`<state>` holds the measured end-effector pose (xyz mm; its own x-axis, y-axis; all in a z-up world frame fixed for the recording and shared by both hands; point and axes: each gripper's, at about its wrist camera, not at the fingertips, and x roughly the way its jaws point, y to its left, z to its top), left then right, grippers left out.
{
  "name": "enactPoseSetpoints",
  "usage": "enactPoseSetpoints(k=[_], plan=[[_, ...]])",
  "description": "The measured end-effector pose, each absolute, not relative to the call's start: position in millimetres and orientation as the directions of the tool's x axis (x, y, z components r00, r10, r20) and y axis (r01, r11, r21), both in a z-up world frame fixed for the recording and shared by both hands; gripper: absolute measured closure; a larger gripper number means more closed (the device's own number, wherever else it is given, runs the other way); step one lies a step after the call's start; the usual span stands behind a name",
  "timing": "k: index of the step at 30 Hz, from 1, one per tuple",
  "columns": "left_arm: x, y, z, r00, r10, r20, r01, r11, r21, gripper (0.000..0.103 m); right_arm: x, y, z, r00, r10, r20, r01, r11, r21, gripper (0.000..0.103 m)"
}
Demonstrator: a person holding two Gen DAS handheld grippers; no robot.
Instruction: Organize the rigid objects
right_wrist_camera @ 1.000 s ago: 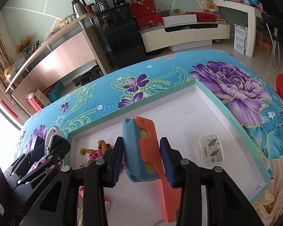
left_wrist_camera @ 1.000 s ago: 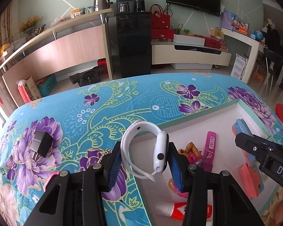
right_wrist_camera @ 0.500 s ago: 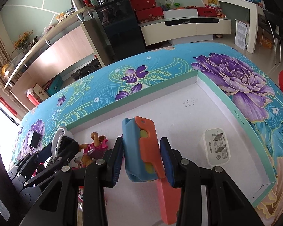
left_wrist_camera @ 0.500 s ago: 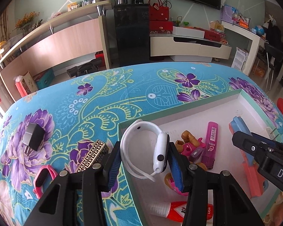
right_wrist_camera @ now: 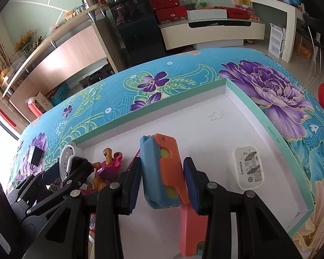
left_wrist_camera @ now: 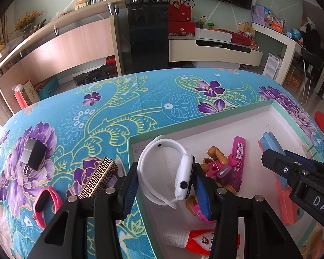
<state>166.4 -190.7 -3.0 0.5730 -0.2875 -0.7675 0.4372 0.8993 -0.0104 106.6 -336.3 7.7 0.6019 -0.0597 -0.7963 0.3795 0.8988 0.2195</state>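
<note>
Watch point(left_wrist_camera: 172, 172) and toy knife point(right_wrist_camera: 162, 170) are the two items in hand, both held over the white box point(left_wrist_camera: 276, 116) on the flowered cloth point(left_wrist_camera: 118, 108). We find the left gripper point(left_wrist_camera: 165, 187) clamped on the watch, one pad against its white body, the other against the strap loop, which arches forward past the fingertips. We find the right gripper point(right_wrist_camera: 163, 183) clamped on the blue-and-orange toy knife, which stands upright between the pads.

Below and ahead of the left fingers lie a pink doll point(left_wrist_camera: 213, 168), a pink marker point(left_wrist_camera: 237, 151) and a glue tube point(left_wrist_camera: 196, 240). To the right of the right fingers sits a white charger point(right_wrist_camera: 248, 168); beneath them lies a pink piece point(right_wrist_camera: 190, 233).

We judge the step to be setting both items down. We advise lowering each over bare floor, clear of the doll and charger, and parting the pads only once the item rests. A black adapter point(left_wrist_camera: 33, 155), a patterned case point(left_wrist_camera: 97, 179) and a pink band point(left_wrist_camera: 43, 202) remain on the cloth left of the left fingers.
</note>
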Motion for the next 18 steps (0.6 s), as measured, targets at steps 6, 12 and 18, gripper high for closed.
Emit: enactPoseSetpoints(k=[6,12,18], plan=[[165.1,-190.6,1.6,0.568,-0.308,-0.763,0.446,0.894,-0.028,0.038,105.6,-335.5,12.5,0.609,-0.075,-0.79,0.379,0.902,0.206,0.062],[162.9,-186.0,12.1,0.589,-0.307,-0.747,0.437,0.899,-0.025,0.033,101.6,-334.8,22.6,0.625,-0.093,-0.775,0.377,0.906,0.195,0.062],[159.4,-176.4,30.5,0.625,-0.307,-0.718,0.422,0.906,-0.02,0.028,98.9,-333.8,32.0,0.642,-0.106,-0.759,0.374,0.908,0.19,0.062]])
